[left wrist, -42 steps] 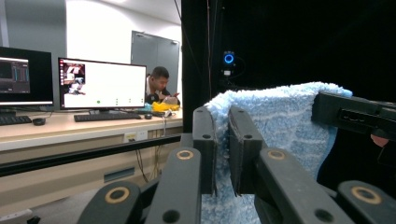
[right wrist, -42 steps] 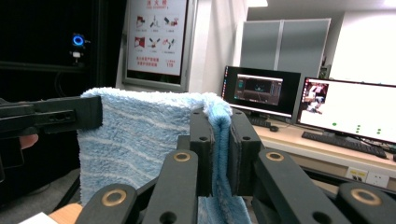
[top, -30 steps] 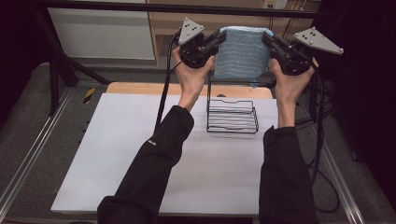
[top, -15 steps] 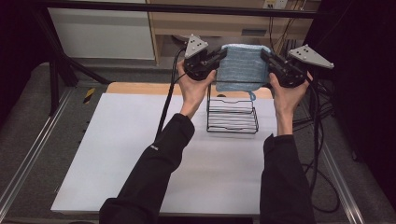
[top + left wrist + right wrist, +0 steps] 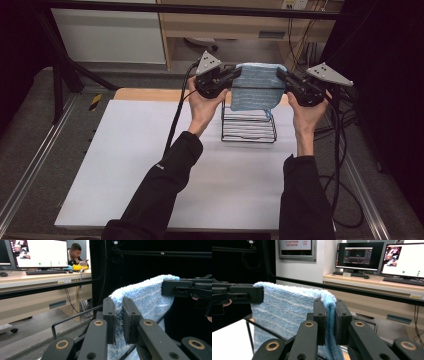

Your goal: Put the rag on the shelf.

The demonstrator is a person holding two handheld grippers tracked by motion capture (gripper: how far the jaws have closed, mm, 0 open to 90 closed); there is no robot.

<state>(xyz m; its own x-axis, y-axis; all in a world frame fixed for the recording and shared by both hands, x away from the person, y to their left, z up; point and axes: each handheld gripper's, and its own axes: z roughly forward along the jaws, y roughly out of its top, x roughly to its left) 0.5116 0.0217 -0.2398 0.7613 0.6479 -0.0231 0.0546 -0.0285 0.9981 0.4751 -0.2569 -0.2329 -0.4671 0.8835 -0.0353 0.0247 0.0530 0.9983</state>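
Lowered since a second ago, both grippers now bring the blue towel (image 5: 257, 92) down until its hem hangs just above the wire rack (image 5: 248, 127) on the white table (image 5: 125, 165). It looks light, soft and floppy (corner grips suit it). The left gripper (image 5: 235, 75) and right gripper (image 5: 280, 76) each pinch an upper corner.

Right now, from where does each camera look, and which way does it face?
High view: above the table, looking forward and down at rack; both forearms show.
Left gripper view: rides on left gripper, faces the towel; own fingers show.
Right gripper view: rides on right gripper, faces the towel; own fingers show.
All share the towel.
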